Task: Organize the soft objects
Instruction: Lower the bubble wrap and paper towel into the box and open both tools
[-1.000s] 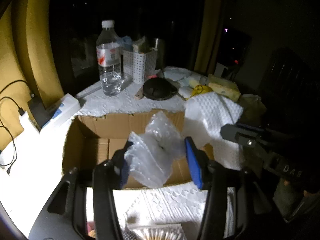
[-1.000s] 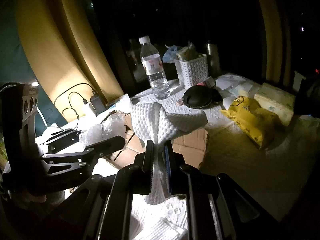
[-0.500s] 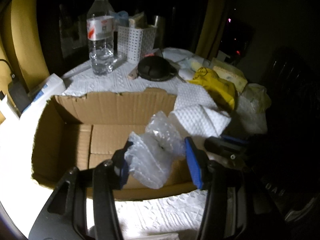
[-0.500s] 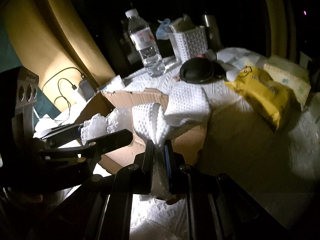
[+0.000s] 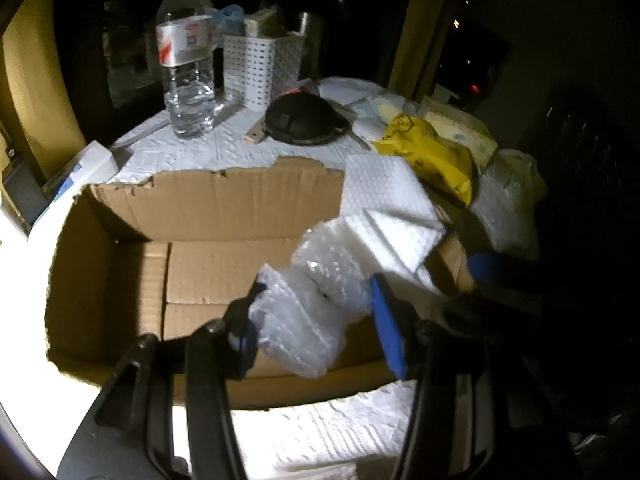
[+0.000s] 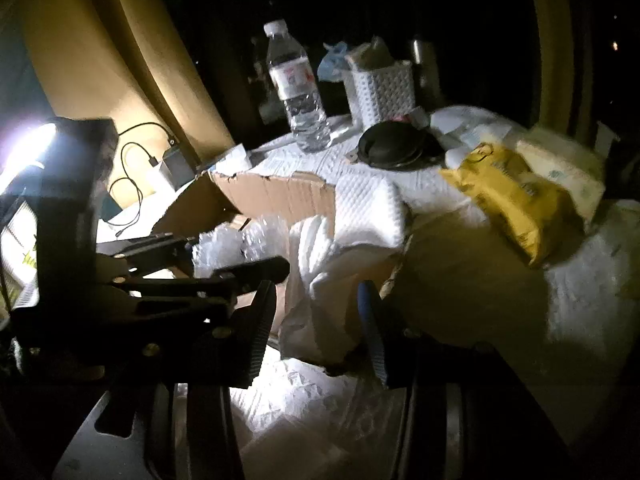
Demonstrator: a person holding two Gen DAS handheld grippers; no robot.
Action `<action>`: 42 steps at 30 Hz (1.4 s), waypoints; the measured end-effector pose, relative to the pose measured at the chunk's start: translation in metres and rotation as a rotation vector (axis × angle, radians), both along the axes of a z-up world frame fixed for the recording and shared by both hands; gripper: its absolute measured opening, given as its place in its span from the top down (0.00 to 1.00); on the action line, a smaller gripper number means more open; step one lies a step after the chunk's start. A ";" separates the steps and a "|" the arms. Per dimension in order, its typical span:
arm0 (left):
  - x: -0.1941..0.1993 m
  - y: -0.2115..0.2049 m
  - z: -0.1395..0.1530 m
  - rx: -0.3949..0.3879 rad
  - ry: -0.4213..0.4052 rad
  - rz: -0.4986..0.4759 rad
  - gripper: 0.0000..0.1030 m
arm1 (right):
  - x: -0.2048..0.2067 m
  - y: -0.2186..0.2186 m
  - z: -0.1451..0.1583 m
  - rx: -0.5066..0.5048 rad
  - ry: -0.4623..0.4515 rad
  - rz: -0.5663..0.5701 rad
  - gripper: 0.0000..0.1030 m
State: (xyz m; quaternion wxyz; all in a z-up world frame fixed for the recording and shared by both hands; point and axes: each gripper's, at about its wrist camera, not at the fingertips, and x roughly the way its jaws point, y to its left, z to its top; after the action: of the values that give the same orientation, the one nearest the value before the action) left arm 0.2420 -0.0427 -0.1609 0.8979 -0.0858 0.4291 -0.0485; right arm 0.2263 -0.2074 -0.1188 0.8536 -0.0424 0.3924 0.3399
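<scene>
One wad of bubble wrap (image 5: 304, 312) sits clamped in the left claw (image 5: 316, 324), hanging above the open cardboard box (image 5: 208, 208); its lower edge blurs into the box's front wall. One folded white cloth (image 6: 360, 216) drapes over the box's right rim, its bottom lost in shadow. The right claw (image 6: 316, 328) stands spread wide, fingers either side of the cloth, touching unclear. Behind on the tabletop (image 5: 224, 148): one water bottle (image 5: 186, 52), one white basket (image 5: 260, 64), one black round case (image 5: 306, 118), one yellow packet (image 6: 512, 196). Far right is too dark to read.
</scene>
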 end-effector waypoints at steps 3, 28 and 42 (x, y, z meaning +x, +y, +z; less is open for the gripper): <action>0.004 -0.004 -0.004 0.007 0.024 -0.011 0.50 | -0.002 -0.007 0.007 0.012 -0.019 -0.016 0.56; 0.017 -0.018 -0.019 0.042 0.097 -0.058 0.34 | 0.071 -0.012 -0.050 -0.042 0.131 -0.194 0.42; -0.011 0.011 0.011 0.028 0.028 0.023 0.28 | 0.031 -0.009 -0.005 -0.053 0.074 -0.193 0.42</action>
State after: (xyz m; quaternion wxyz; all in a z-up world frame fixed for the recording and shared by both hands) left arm 0.2313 -0.0318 -0.1495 0.8933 -0.0789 0.4414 -0.0312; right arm 0.2568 -0.2166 -0.1242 0.8659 -0.0147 0.4347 0.2470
